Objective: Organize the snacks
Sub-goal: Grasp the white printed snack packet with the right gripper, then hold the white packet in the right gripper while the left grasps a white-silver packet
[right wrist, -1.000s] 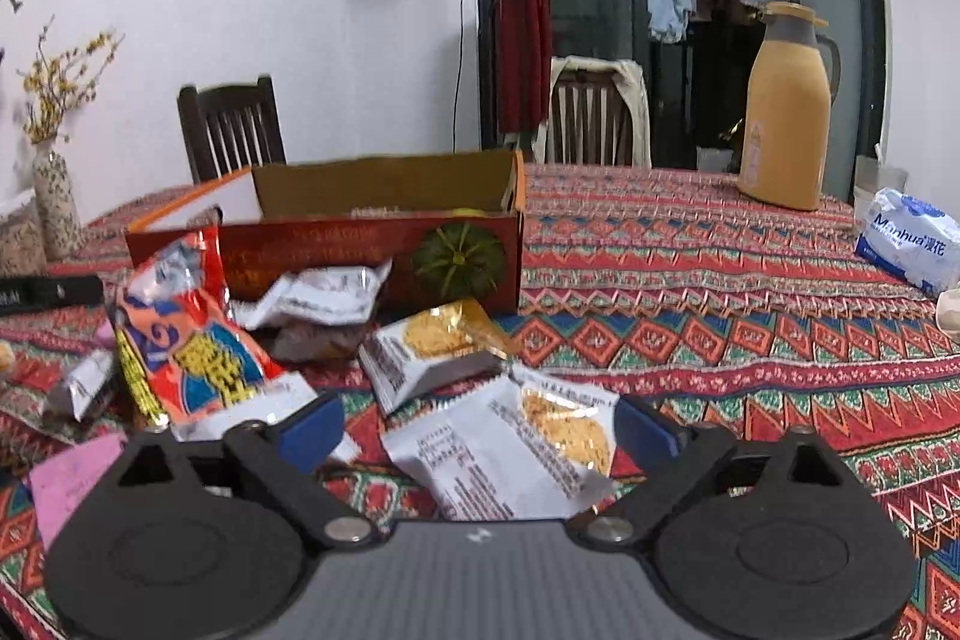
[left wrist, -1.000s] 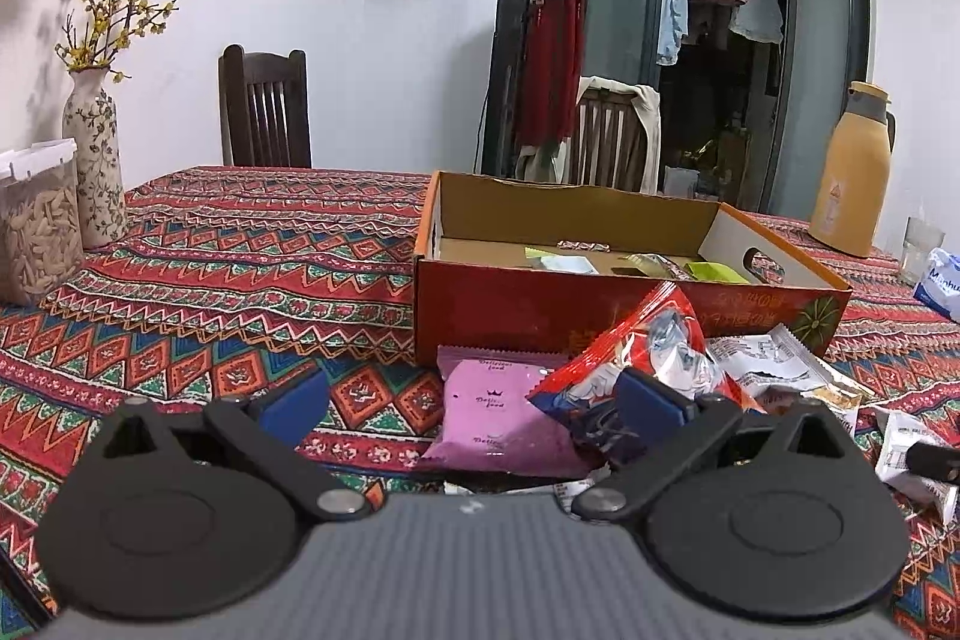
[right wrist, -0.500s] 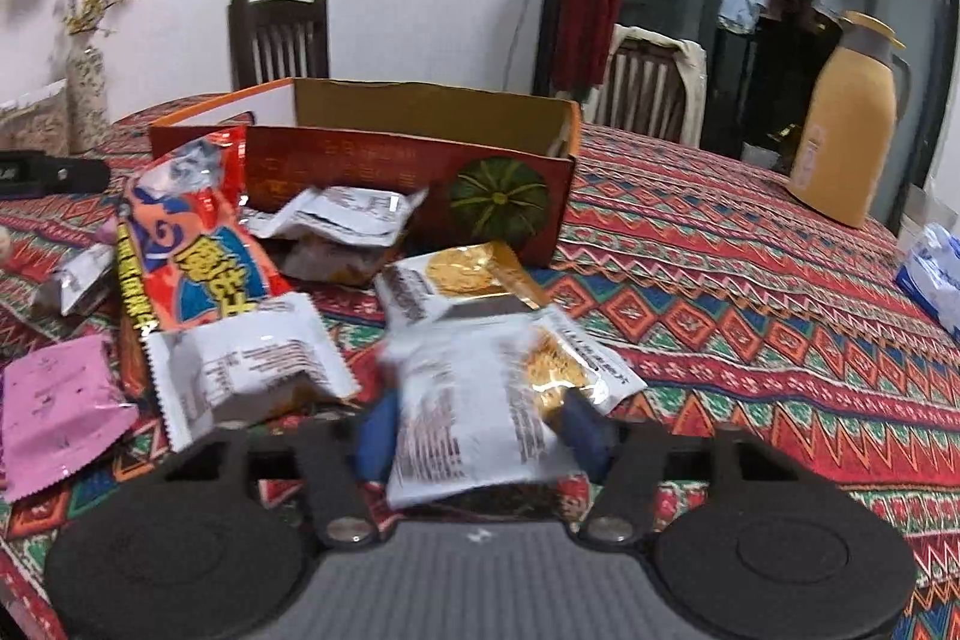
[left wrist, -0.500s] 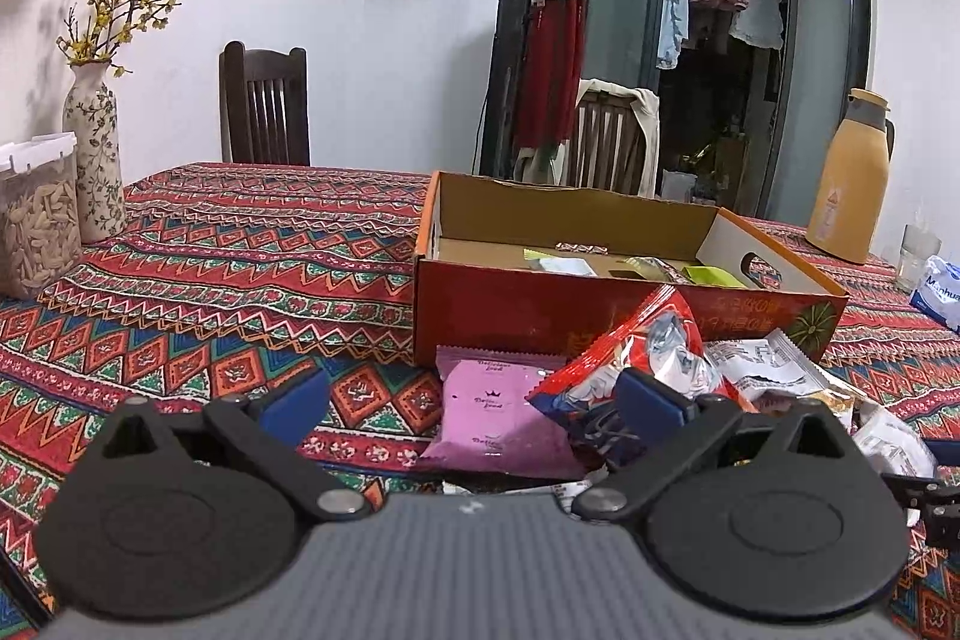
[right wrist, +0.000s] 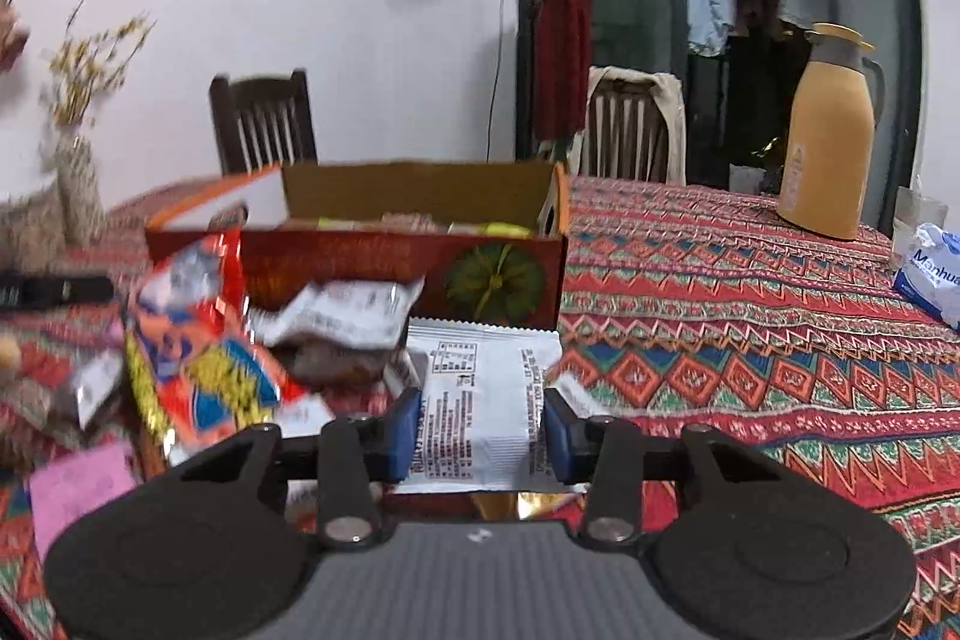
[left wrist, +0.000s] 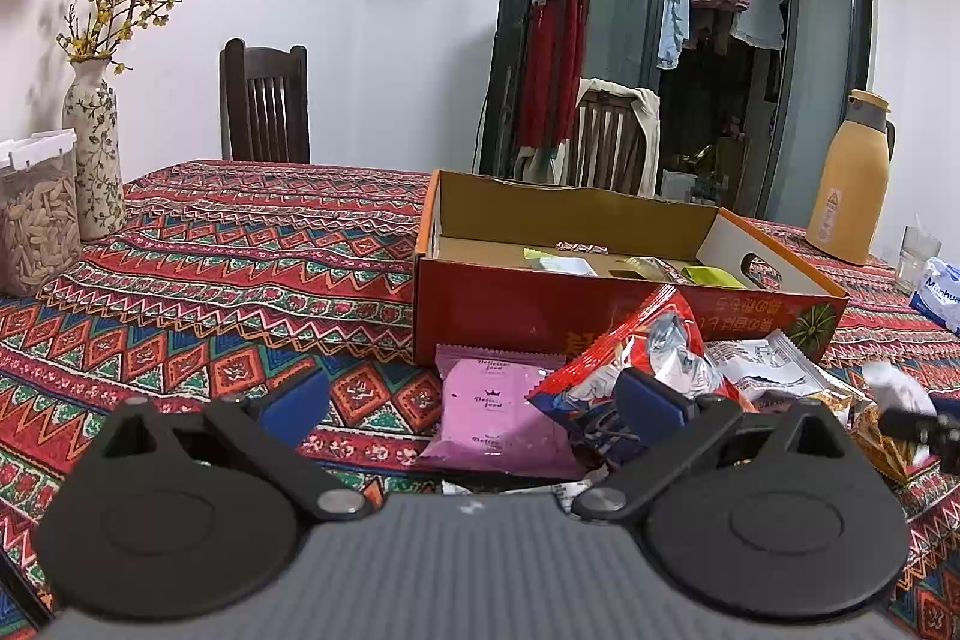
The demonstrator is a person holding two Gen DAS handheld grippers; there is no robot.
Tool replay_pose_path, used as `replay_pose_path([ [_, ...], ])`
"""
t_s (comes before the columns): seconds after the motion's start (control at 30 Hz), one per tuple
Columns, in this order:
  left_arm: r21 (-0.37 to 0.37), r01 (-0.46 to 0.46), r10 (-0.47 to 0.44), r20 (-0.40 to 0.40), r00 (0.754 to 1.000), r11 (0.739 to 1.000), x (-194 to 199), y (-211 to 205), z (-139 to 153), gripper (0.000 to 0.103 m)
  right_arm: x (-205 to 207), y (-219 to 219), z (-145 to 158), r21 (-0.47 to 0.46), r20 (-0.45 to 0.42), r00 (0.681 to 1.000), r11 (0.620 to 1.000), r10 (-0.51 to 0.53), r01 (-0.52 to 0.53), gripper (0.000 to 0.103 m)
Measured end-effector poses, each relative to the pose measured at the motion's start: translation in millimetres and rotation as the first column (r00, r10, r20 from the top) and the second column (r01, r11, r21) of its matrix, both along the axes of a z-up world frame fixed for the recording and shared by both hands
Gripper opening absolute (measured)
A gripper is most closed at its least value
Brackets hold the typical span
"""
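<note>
few snacks in the box (right wrist: 420, 196), pile (right wrist: 198, 370) left; right gripper (right wrist: 480, 430) just closed on a white packet (right wrist: 480, 400), left gripper (left wrist: 474, 400) wide open, empty

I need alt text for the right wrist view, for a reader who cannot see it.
The right claw, whose jaws have just been closing, grips a white snack packet above a patterned tablecloth. Behind it stands an open cardboard box, with more snack packets at left.

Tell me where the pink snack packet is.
In the left wrist view, the pink snack packet lies flat on the tablecloth, just in front of the cardboard box, with the red snack bag on its right.
</note>
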State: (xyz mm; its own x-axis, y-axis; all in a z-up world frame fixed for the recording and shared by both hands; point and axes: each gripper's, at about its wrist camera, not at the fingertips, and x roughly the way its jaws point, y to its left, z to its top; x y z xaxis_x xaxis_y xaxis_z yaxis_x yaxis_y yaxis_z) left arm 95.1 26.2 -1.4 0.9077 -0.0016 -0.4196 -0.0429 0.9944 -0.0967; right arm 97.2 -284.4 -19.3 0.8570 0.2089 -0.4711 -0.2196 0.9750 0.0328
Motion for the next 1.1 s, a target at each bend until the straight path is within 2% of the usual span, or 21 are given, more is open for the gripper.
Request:
replay_pose_path([
  [0.13, 0.0, -0.001, 0.001, -0.001, 1.0, 1.0, 0, 0, 0, 0.103, 8, 3, 3, 0.051, 0.033, 0.999, 0.999, -0.019, 0.017, 0.041],
  [0.67, 0.016, -0.017, 0.017, -0.018, 1.0, 1.0, 1, 1, 3, 0.103, 14, 14, -3, 0.038, 0.061, 0.998, 0.999, -0.032, 0.03, 0.041],
  [0.8, 0.055, -0.016, 0.018, -0.031, 0.999, 0.998, 1, 2, 7, 0.103, 13, 13, -3, 0.047, 0.062, 0.998, 0.998, -0.032, 0.029, 0.041],
  [1.0, 0.101, -0.026, 0.035, -0.089, 0.995, 0.995, 3, 10, 5, 0.103, 10, 9, -2, 0.066, 0.083, 0.996, 0.997, -0.036, 0.031, 0.042],
  [1.1, 0.093, -0.017, 0.03, -0.137, 0.99, 0.996, 8, 13, 1, 0.103, 10, 10, -2, 0.071, 0.085, 0.996, 0.997, -0.036, 0.03, 0.042],
])
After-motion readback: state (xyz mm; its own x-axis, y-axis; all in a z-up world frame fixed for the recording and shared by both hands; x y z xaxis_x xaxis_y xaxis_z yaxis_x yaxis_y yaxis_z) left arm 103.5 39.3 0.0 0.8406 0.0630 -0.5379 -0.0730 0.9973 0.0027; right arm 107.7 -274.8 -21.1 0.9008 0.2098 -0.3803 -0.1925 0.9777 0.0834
